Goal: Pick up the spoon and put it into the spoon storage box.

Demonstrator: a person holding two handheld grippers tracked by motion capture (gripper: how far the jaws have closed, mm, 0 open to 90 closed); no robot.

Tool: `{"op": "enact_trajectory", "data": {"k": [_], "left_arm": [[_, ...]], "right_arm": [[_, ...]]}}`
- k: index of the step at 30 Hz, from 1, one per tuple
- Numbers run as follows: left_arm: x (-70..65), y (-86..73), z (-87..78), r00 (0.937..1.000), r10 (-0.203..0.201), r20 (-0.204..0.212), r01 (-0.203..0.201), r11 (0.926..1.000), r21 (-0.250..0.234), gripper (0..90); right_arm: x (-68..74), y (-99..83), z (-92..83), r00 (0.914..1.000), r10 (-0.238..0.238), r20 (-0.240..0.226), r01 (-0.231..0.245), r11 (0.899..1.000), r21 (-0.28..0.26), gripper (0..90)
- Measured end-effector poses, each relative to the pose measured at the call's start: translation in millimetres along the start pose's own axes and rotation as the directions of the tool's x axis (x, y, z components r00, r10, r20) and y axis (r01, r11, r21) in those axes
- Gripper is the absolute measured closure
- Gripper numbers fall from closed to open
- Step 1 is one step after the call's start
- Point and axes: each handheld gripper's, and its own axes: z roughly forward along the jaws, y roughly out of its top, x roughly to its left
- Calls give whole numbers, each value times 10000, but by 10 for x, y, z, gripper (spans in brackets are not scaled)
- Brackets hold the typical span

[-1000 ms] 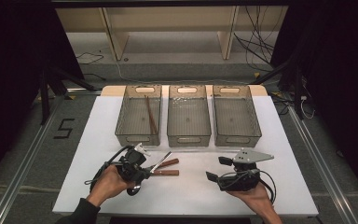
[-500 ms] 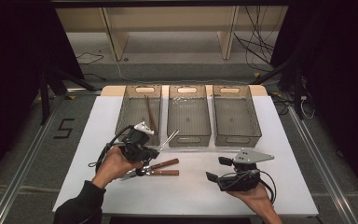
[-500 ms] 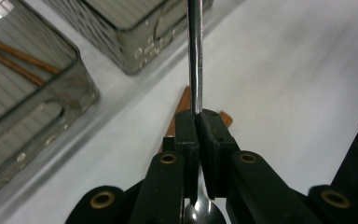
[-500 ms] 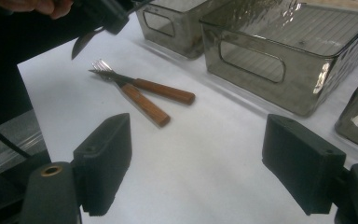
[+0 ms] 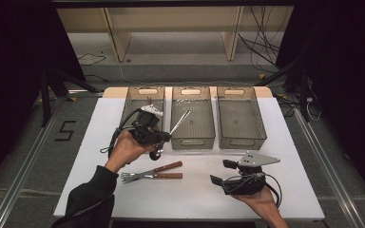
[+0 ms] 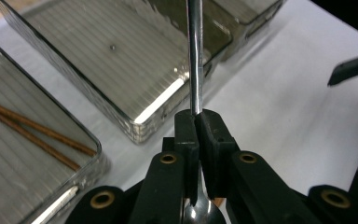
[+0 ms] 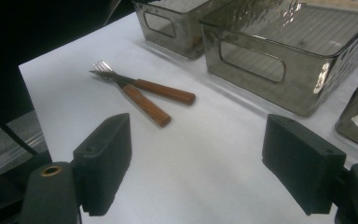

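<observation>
- Three bins stand in a row at the table's point(image 5: 76, 180) far edge; the middle bin point(image 5: 192, 118) is the landmark.
- Left bin point(image 5: 138, 107) holds chopsticks point(image 6: 32, 133).
- Right bin point(image 5: 240, 116) sits just beside it.
- Forks point(image 5: 152, 172) lie before it, on the table.
- Spoon point(image 5: 178, 122), raised, slants over its left edge.

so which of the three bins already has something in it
The left bin: a pair of brown chopsticks lies inside, while the middle and right bins hold nothing.
</observation>
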Motion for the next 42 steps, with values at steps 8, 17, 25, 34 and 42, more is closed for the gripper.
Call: {"op": "enact_trajectory", "data": {"k": [8, 17, 25, 34, 42], "left_arm": [[76, 191, 92, 9999, -124, -83, 121, 9993, -351, 857], [188, 394, 239, 9989, -441, -171, 430, 9973, -597, 857], [295, 497, 337, 9970, -744, -217, 726, 9946, -735, 856], [346, 590, 466, 9948, -1007, -164, 989, 9913, -863, 856], [321, 666, 622, 9934, -1125, -231, 1095, 9884, -1054, 854]], "right_arm": [[-7, -6, -7, 10000, -8, -20, 8, 10000, -51, 247], [-7, -10, -8, 10000, 5, -42, -6, 10000, -43, 247], [-13, -18, -10, 10000, 24, -53, -24, 10000, -15, 247], [-13, -21, -3, 10000, 34, -72, -34, 10000, -11, 247], [-11, -23, -1, 9999, 11, -122, -11, 10000, 12, 247]]}}
